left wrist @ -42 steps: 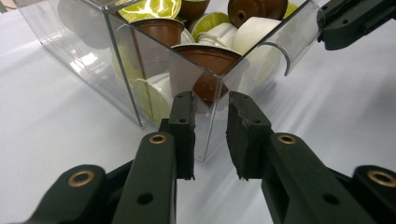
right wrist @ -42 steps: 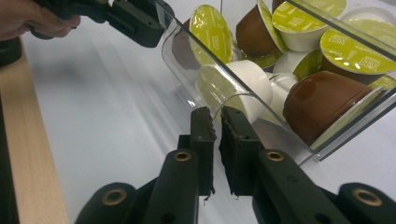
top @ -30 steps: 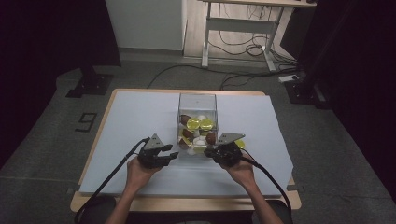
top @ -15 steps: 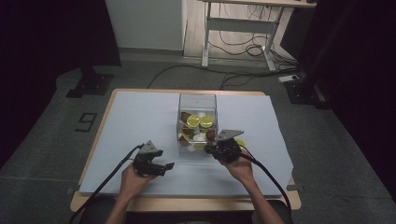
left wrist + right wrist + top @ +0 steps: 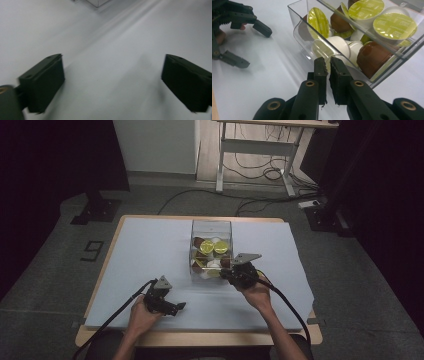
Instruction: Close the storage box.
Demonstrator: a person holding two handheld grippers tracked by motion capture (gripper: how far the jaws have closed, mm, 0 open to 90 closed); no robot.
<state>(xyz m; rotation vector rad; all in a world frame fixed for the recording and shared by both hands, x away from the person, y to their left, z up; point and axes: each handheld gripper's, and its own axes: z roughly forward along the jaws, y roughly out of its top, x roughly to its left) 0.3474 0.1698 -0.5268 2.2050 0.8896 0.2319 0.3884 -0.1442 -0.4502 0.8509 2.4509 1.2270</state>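
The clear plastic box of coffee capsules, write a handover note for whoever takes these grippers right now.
Left gripper: jaws have just opened, nothing between them, low over the pale blue table cover near the front edge.
Right gripper: shut, empty, tips against the wall of the clear plastic box.
Green-lidded, brown and white coffee capsules all lie in the box.
Done: no capsule lies outside the box.
Left: probably taking capsules out.

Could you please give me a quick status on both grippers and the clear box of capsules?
Left gripper open, jaws just opened, nothing between them, low over the sheet. Right gripper shut at the clear box wall; grip on it unclear. Capsules inside. Nothing in the way.
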